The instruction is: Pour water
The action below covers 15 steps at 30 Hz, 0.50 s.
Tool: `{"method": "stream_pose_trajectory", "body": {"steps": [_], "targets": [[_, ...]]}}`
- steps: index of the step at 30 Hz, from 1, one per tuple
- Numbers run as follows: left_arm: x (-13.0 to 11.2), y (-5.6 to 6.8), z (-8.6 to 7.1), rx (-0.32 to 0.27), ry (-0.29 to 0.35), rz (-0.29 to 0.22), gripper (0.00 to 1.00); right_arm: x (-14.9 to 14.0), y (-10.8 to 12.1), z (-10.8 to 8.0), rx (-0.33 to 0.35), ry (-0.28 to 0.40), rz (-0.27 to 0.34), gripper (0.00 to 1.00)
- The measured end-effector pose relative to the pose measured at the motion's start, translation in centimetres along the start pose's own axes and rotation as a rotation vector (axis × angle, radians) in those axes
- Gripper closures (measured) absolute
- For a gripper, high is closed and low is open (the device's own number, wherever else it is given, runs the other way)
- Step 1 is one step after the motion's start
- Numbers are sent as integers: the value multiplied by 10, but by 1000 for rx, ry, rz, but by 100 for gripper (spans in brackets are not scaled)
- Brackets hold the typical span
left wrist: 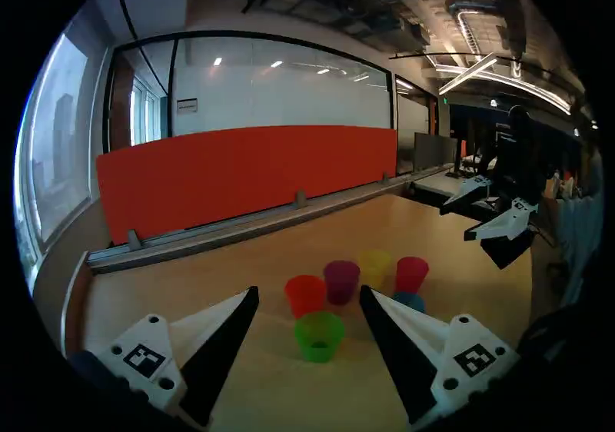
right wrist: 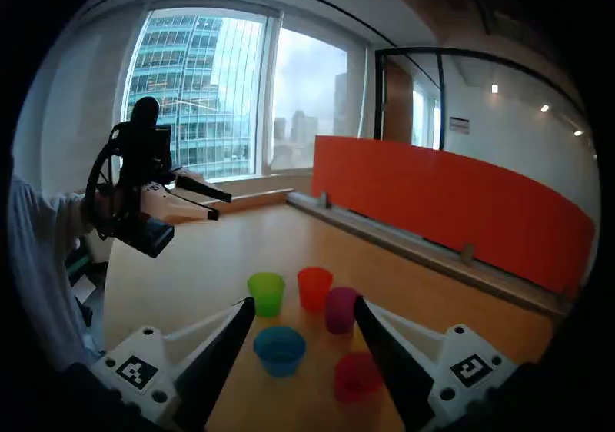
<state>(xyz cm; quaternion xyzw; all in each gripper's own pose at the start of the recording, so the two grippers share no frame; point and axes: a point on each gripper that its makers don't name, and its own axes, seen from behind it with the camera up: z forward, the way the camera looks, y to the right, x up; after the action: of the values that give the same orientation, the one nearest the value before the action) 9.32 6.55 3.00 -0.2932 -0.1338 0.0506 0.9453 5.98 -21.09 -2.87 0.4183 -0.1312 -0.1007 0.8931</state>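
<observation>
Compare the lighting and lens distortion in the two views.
Left gripper view: ceiling strip lights glare overhead, and the orange partition bows like an arch. Right gripper view: daylight from the window partly silhouettes the left gripper, and the partition curves downward.

The right gripper reached over a wooden desk, its fingers spread wide. Five plastic cups stood clustered mid-desk: a green cup, an orange cup and a purple cup, with a blue cup and a pink cup nearer. Near the desk's left edge, a white-sleeved arm held the left gripper aloft. An orange partition lined the far edge.
</observation>
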Motion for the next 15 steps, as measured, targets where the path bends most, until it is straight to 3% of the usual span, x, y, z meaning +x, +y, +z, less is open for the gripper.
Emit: {"method": "stream_pose_trajectory", "body": {"steps": [15], "targets": [[-58,4,28,-43,-126,58,3,-61,-12,29,55,-137,-37,1]]}}
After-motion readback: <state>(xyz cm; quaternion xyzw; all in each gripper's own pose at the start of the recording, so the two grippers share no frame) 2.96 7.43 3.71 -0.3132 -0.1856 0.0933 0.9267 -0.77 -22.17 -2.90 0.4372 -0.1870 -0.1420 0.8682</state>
